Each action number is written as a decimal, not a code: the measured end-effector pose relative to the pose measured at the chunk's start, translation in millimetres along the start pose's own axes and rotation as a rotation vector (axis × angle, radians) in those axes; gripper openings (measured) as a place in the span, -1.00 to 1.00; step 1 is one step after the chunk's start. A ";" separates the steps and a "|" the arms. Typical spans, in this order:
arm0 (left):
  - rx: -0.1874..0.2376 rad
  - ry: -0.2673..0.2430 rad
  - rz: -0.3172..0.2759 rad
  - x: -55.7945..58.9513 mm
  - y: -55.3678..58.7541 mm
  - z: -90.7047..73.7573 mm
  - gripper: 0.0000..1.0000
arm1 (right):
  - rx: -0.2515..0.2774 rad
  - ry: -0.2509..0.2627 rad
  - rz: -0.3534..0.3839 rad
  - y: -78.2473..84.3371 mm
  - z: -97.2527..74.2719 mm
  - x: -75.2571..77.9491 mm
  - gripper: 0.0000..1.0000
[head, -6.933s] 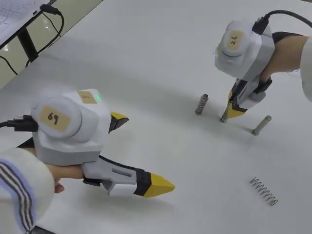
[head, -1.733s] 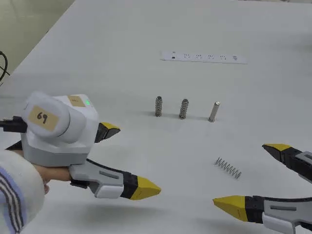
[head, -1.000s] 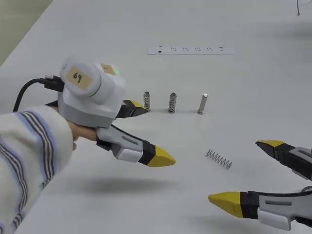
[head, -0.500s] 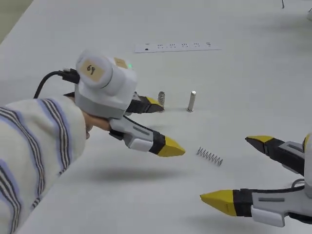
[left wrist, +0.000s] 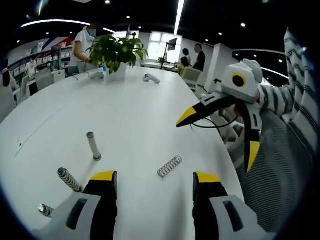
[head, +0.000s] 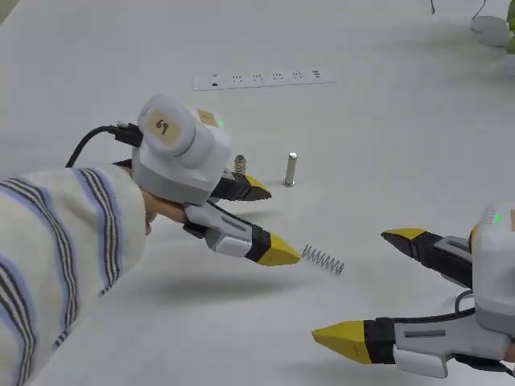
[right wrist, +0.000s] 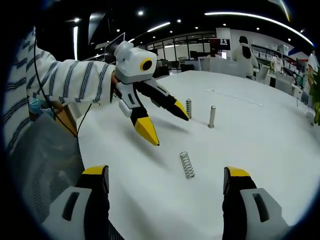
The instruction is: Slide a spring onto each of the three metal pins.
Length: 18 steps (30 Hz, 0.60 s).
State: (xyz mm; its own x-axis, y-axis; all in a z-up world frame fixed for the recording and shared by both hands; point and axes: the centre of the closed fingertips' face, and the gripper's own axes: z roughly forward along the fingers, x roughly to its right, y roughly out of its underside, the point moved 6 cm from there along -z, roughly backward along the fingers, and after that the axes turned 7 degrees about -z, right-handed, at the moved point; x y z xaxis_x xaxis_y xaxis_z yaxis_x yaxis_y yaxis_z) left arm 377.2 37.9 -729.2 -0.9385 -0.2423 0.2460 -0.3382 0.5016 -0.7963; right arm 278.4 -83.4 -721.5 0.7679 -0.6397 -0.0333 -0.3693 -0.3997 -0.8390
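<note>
Spring (head: 323,259) lies flat on the table (head: 362,121), between my two grippers. Its long axis runs from upper left to lower right in my head view. My left gripper (head: 280,225) hangs low with its jaws wide apart and empty. Its lower tip is just beside the spring's end, and the right gripper view shows a gap there. My right gripper (head: 351,284) is spread even wider and grips nothing. A bare pin (head: 290,170) stands upright beyond the spring, in a row with two sprung pins (left wrist: 69,180).
</note>
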 end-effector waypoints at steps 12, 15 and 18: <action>-0.078 0.088 0.079 10.3 6.5 28.3 -0.10 | -0.012 -0.016 0.005 3.2 3.3 -2.3 0.84; -0.088 0.089 0.098 7.9 7.0 35.9 -0.21 | -0.021 -0.019 0.008 4.3 2.6 -2.8 0.84; -0.097 0.087 0.114 8.4 6.6 41.7 -0.21 | -0.026 -0.013 0.005 5.2 0.6 -1.6 0.84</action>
State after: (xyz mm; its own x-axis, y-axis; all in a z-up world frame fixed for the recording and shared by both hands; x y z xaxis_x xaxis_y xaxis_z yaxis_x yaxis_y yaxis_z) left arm 369.9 4.6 -755.4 -0.9722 -0.1086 0.2076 -0.2306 0.6002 -0.7659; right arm 275.6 -84.0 -726.2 0.7725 -0.6335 -0.0445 -0.3866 -0.4136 -0.8243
